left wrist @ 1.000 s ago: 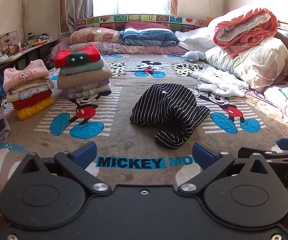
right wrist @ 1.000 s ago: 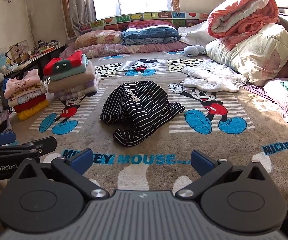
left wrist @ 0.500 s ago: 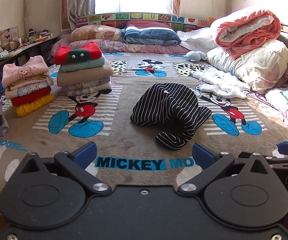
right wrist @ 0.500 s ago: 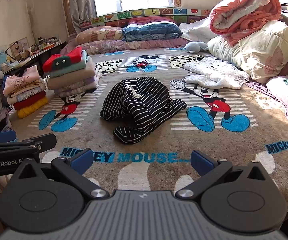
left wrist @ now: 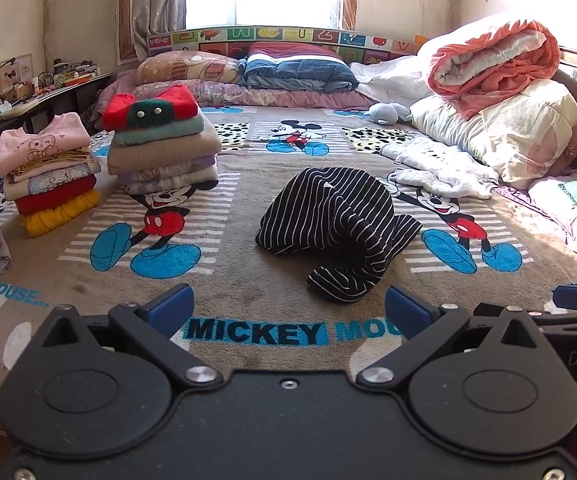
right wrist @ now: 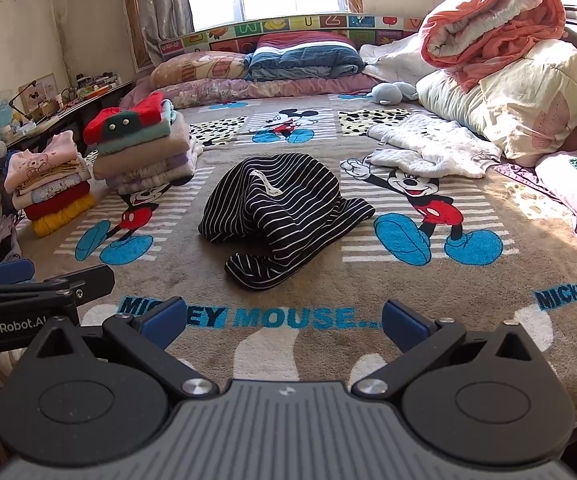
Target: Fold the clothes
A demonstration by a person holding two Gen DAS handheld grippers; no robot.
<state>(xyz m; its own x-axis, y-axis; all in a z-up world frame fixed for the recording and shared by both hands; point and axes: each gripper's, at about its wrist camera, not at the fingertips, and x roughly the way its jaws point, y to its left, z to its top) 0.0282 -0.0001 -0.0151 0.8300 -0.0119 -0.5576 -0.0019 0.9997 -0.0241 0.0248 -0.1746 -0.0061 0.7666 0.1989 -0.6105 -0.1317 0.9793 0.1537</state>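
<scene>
A crumpled black garment with thin white stripes [left wrist: 338,224] lies in a heap in the middle of the Mickey Mouse blanket [left wrist: 248,332]; it also shows in the right wrist view [right wrist: 284,212]. My left gripper [left wrist: 288,312] is open and empty, low over the blanket's near edge, short of the garment. My right gripper [right wrist: 282,322] is open and empty, beside the left one and also short of the garment. The left gripper's fingers show at the left edge of the right wrist view [right wrist: 4,272].
Two stacks of folded clothes stand at the left: a tall one topped red and green [left wrist: 160,144] and a smaller one topped pink [left wrist: 48,176]. A white garment [left wrist: 440,168] lies at the right. Rolled quilts and pillows [left wrist: 496,92] fill the far right.
Both grippers have moved slightly forward toward the striped garment, which looks a little nearer. Both stay open and empty.
</scene>
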